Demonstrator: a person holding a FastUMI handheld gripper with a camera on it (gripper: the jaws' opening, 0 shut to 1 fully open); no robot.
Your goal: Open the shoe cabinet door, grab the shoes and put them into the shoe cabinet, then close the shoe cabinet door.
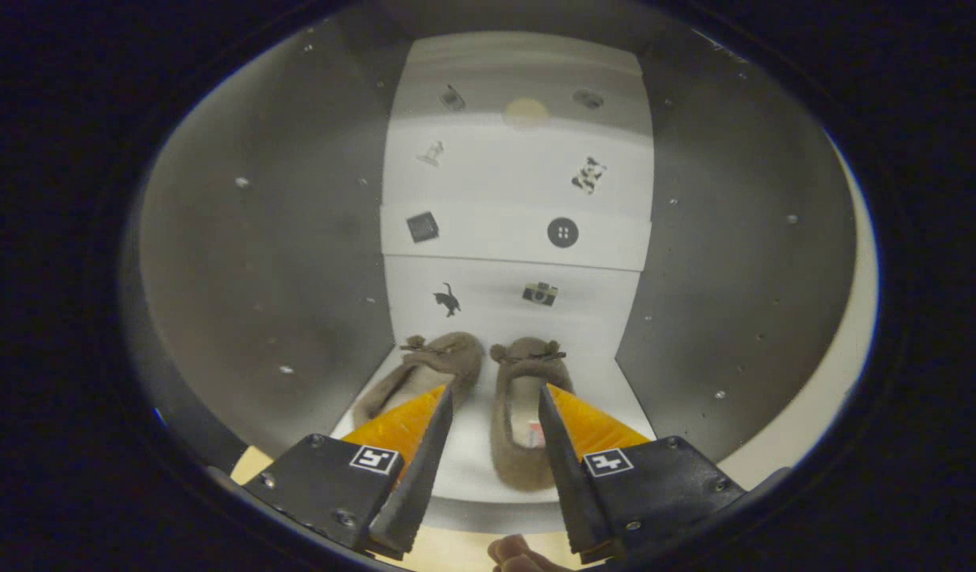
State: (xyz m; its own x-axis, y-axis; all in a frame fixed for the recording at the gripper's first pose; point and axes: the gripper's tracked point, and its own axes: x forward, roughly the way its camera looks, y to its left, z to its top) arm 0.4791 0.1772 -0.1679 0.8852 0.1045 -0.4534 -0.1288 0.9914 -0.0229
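Note:
I look straight into the open shoe cabinet (pixel 257 262), with its grey side walls to either side and a white back wall (pixel 515 183) printed with small dark pictures. Two brown fuzzy slippers stand on the white bottom shelf (pixel 464 469), toes against the back wall. The left slipper (pixel 424 369) lies partly behind my left finger. The right slipper (pixel 523 413) lies in the gap between my fingers, its heel near the shelf's front edge. My gripper (pixel 495 393) is open and holds nothing; the fingertips (pixel 446 397) hover over the shoes.
The cabinet's side walls close in on both sides, each dotted with small shelf-pin holes. A pale wooden floor (pixel 813 405) shows past the right wall and below the shelf. A person's fingertip (pixel 515 552) shows under the fingers.

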